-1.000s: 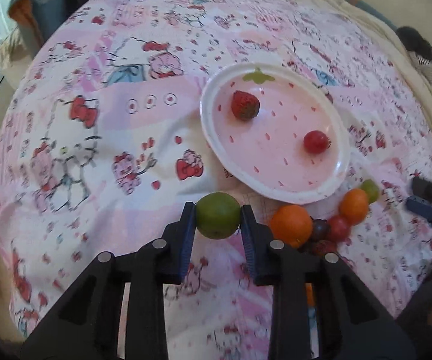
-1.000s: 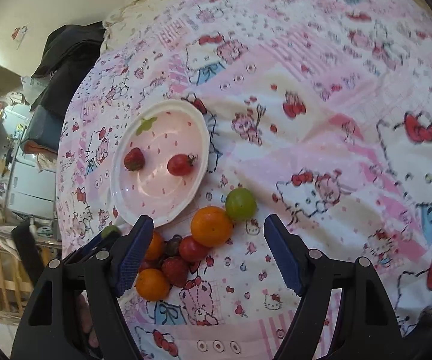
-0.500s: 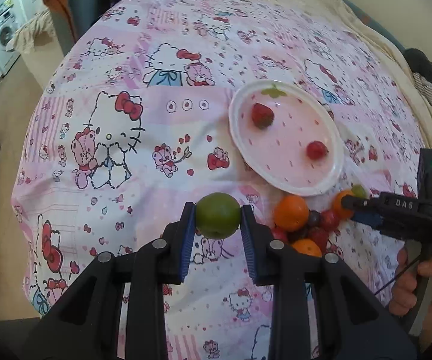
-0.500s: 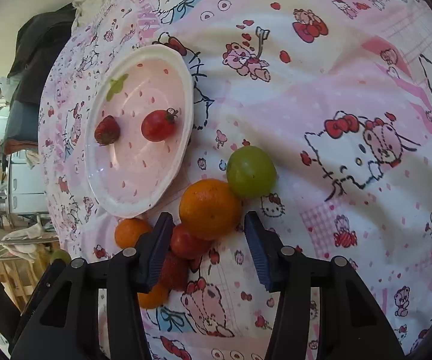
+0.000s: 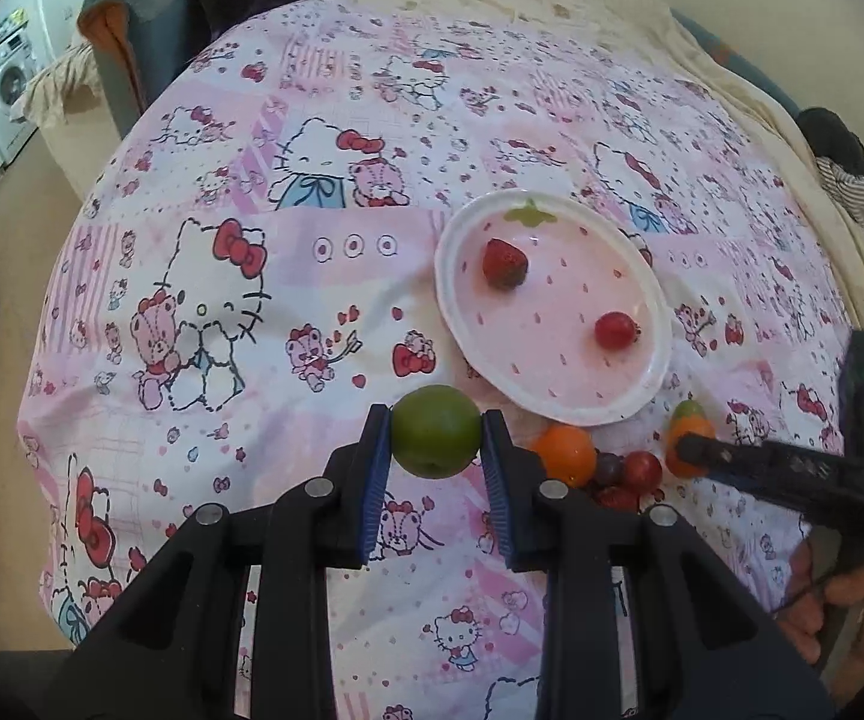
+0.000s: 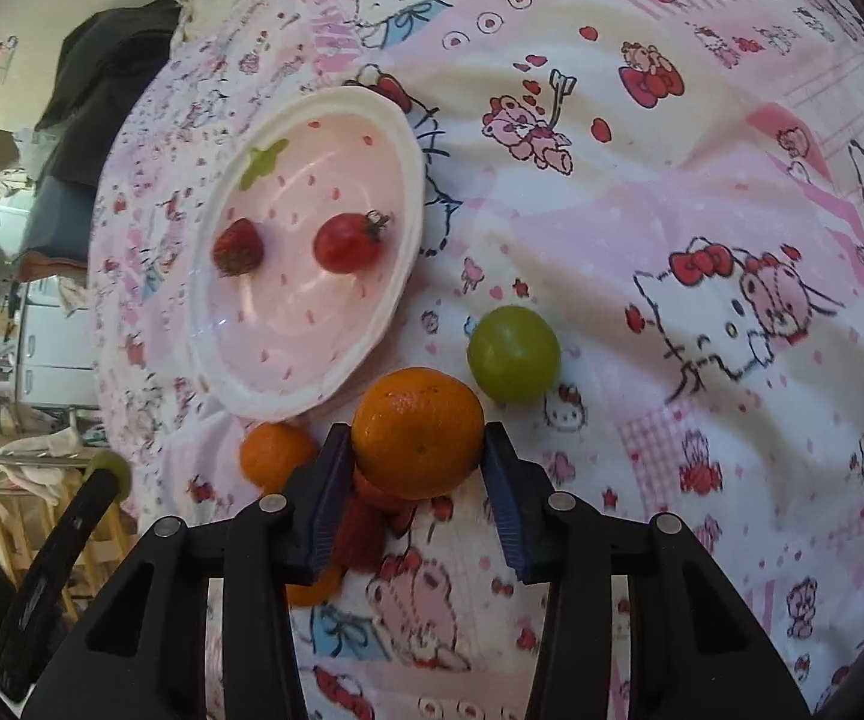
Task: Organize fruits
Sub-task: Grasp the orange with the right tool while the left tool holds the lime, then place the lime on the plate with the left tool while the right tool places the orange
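Holding a round green lime-like fruit (image 5: 435, 440) clamped between their blue pads, the left tongs (image 5: 437, 450) hang above the pink cartoon-print bedspread (image 5: 264, 312), just short of the near rim of the white oval strawberry-print plate (image 5: 660, 354), which already carries a red strawberry (image 5: 504, 263) and a red cherry tomato (image 5: 615, 330). The fruit should probably go over that rim and be let go low on bare plate, so it cannot roll. To the right, the right tongs (image 6: 417, 468) bracket the large round orange (image 6: 417, 432) at the fruit pile's edge, pads seemingly touching its sides, though I cannot tell whether they grip; squeezing squarely across its middle should avoid nudging the green fruit (image 6: 513, 354) beside it.
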